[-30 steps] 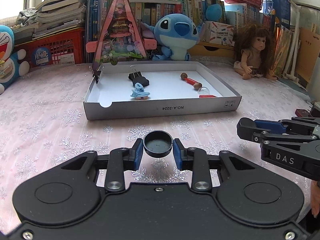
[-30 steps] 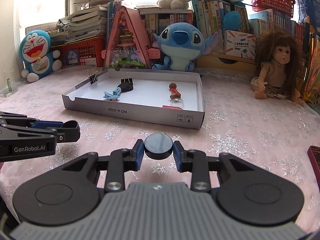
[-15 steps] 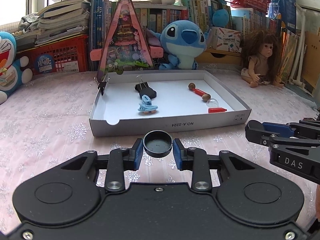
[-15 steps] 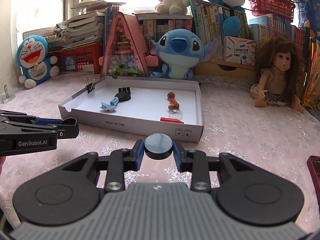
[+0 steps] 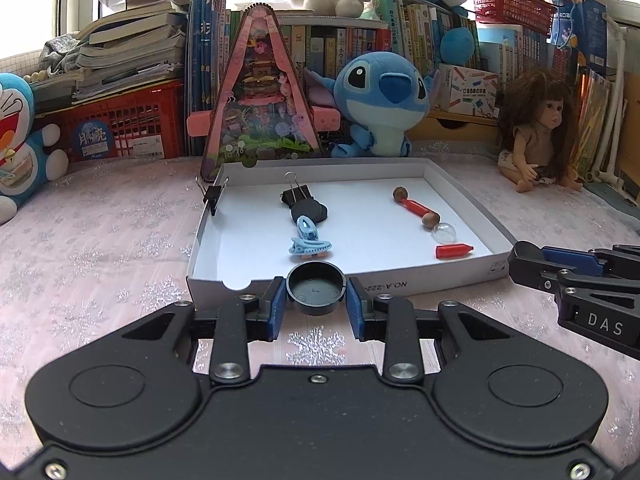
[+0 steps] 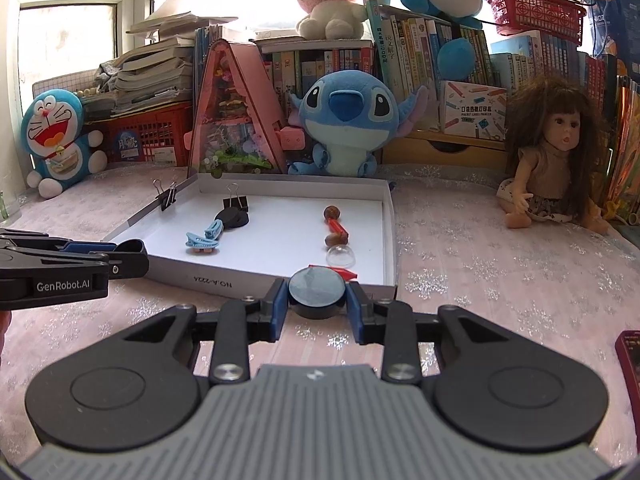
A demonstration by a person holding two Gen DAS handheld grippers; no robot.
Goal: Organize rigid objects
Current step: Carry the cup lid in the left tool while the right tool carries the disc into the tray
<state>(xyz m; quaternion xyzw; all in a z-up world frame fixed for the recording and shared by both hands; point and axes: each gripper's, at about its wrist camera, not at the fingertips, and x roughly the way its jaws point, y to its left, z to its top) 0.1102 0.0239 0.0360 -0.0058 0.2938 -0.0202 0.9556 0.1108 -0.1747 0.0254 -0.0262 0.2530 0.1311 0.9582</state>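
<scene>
1. On the pink snowflake-print tablecloth (image 5: 100, 248) sits the shallow white cardboard tray (image 5: 460, 268); its near wall is just beyond both your grippers.
2. Your left gripper (image 5: 316, 304) has its jaws clamped on a round black plastic cap, hollow side up (image 5: 316, 289). The cap is held above the cloth, right at the tray's near wall.
3. Your right gripper (image 6: 318, 306) has its jaws clamped on a round black disc, flat side up (image 6: 318, 290), also at the near wall, toward the tray's right corner.
4. Inside the tray, left-centre: a black metal binder clip with wire handles (image 5: 296, 193), a flat black round piece (image 5: 310, 212) touching it, and two light blue plastic hair clips (image 5: 310, 240) just in front.
5. Right side of the tray: a red stick with brown wooden ball ends (image 5: 416, 207), a clear plastic dome (image 5: 443, 233) just beside its near end, and a small red crayon-like piece (image 5: 454, 250) near the front wall.
6. A second black binder clip (image 5: 212, 196) grips the tray's left wall.
7. Behind the tray: a blue Stitch plush (image 5: 382, 100), a pink triangular diorama house (image 5: 260, 92) and a long-haired doll (image 5: 536, 136) off to the right.
</scene>
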